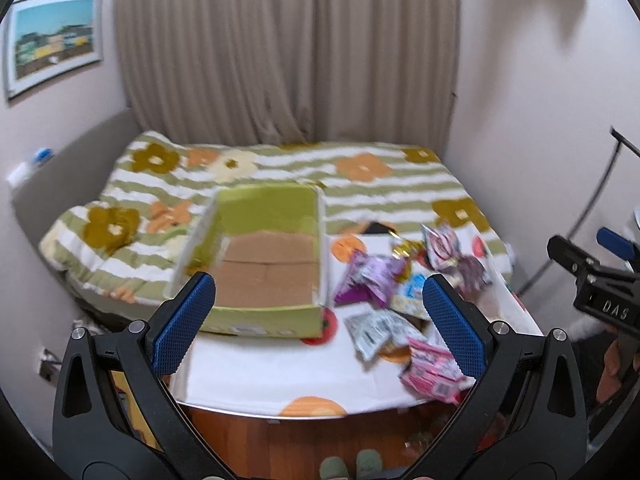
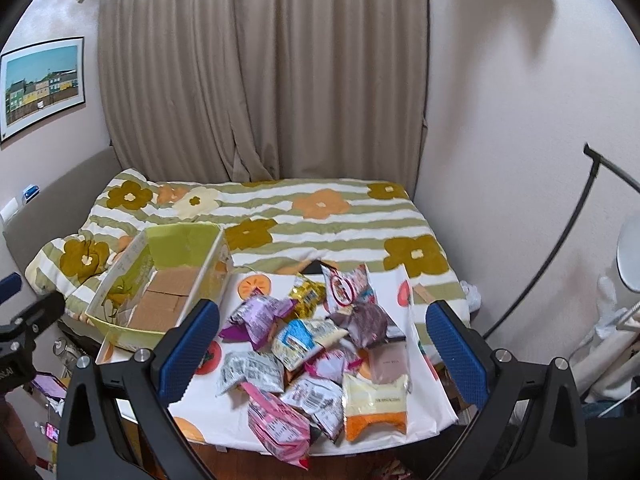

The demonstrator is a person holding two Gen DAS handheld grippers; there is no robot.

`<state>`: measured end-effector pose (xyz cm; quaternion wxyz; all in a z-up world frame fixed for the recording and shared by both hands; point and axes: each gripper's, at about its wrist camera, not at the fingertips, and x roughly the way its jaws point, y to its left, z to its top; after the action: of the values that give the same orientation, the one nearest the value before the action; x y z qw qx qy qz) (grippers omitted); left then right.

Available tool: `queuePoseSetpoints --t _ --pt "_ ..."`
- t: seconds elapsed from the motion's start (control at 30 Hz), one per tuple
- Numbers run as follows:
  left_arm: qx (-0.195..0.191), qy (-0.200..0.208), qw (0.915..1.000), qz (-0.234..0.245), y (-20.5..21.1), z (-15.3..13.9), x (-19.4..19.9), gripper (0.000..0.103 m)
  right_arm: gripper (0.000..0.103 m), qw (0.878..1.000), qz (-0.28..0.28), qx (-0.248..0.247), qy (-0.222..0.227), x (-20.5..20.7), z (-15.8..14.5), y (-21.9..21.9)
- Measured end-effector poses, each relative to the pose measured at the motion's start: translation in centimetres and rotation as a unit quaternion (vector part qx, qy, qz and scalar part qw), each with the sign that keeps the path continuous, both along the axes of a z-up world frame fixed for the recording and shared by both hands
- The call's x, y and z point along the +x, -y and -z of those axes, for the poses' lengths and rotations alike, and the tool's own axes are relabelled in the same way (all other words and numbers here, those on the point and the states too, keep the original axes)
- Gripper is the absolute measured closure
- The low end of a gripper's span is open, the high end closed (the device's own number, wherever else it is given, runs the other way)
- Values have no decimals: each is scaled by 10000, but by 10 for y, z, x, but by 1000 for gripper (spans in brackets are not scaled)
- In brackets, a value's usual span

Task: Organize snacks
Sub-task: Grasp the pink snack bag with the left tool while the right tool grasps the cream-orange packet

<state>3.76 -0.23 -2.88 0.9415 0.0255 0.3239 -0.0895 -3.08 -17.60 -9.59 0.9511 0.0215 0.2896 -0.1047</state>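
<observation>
Left tool (image 1: 320,320) is spread wide with nothing in it, hovering over the worktop (image 1: 256,368). Green box (image 1: 260,264) sits left, bottom bare, snack packets (image 1: 396,300) piled just right of it.

Left claw (image 1: 318,322): two black plastic arms, broad and triangular, each with a teardrop cut-out near the base. Blue pads with a fine diamond-knurled texture on the inner faces of the fingers (image 1: 182,326). Round silver screw heads at the joints, two per side. Right claw (image 2: 322,348): same build, black arms, blue textured pads, silver screws. Seen from the left wrist view, black housing with white raised letters "DAS" and small bolts, blue tip behind. Bare skin at the lower right edge there, blurred.
</observation>
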Motion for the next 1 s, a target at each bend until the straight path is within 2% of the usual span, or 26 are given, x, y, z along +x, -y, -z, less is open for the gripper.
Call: queuePoseSetpoints --t 0.13,0.27,0.4,0.7,1.0 --pt "-55 -442 9983 363 24 27 11 0 0 9998 91 -44 -198 -7 17 24" --pt "-248 -900 9924 799 54 62 9 0 0 9986 82 178 -484 -12 41 56" --pt "-96 -1217 9879 957 88 99 1 0 0 9960 112 292 -839 -11 70 85" --pt "-66 -1834 9800 763 142 183 -6 0 0 9817 -233 991 -1612 14 145 135" --pt "-91 -1903 9811 331 160 234 7 0 0 9625 -559 1679 -2057 50 208 149"
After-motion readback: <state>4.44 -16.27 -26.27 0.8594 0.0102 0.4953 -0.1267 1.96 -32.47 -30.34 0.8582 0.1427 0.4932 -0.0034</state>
